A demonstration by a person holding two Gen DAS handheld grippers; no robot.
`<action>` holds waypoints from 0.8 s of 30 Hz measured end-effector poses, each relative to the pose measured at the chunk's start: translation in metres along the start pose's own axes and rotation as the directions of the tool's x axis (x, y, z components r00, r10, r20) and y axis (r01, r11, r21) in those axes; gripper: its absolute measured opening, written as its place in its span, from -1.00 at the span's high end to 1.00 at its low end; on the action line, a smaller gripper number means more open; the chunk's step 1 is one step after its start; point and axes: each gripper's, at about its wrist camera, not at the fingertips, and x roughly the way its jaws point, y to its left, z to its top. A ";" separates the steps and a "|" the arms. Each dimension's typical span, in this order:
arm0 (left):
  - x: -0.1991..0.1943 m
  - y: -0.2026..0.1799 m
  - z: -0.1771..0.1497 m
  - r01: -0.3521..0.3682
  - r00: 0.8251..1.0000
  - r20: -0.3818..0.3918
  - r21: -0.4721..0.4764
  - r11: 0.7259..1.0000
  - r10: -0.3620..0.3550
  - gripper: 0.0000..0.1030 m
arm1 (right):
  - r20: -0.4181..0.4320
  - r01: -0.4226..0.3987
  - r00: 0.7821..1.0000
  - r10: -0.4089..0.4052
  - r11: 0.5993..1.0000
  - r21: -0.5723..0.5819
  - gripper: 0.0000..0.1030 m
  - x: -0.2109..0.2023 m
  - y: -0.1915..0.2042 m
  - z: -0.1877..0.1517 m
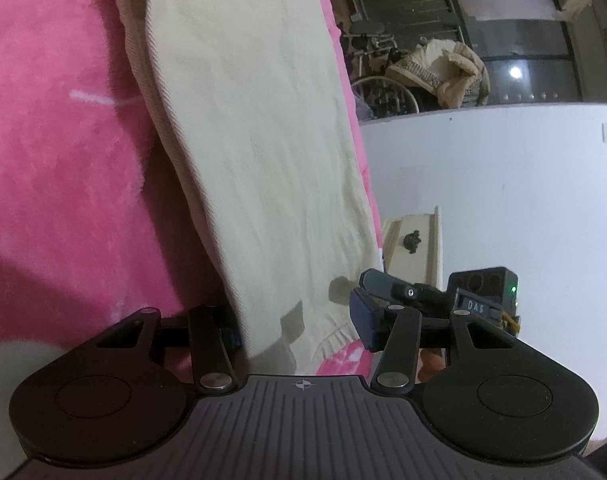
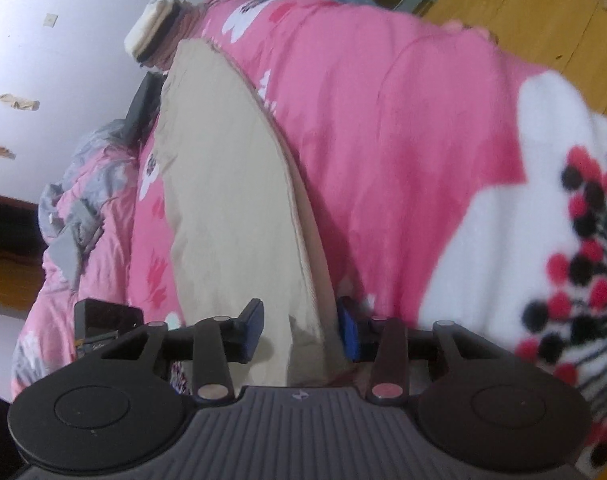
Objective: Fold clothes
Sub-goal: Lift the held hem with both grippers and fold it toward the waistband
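I have both tongs, left (image 1: 299,320) and right (image 2: 301,330), spread open around the edge of the folded cream cotton garment (image 1: 255,140) on the pink fleece blanket (image 2: 403,140)

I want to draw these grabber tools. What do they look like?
Both the left gripper and the right gripper are black, with two round discs, silver rivets on slim link bars, a ribbed grey deck carrying a small crosshair mark, and blue-padded jaws. A black box with a green light rides on the right one.
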 end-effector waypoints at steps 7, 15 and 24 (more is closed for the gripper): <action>0.004 -0.005 -0.002 -0.015 1.000 -0.012 0.031 0.999 0.015 0.03 | 0.014 -0.026 1.000 0.025 0.999 0.023 0.40 0.012 -0.004 0.002; 0.009 -0.015 -0.003 -0.102 0.994 -0.016 0.094 0.990 0.104 0.18 | 0.023 -0.040 0.999 0.040 0.999 -0.017 0.64 0.013 0.005 -0.011; -0.002 -0.037 -0.006 -0.090 0.996 0.028 0.223 0.971 0.086 0.91 | 0.069 -0.073 0.994 0.079 0.994 -0.080 0.79 0.006 0.024 -0.024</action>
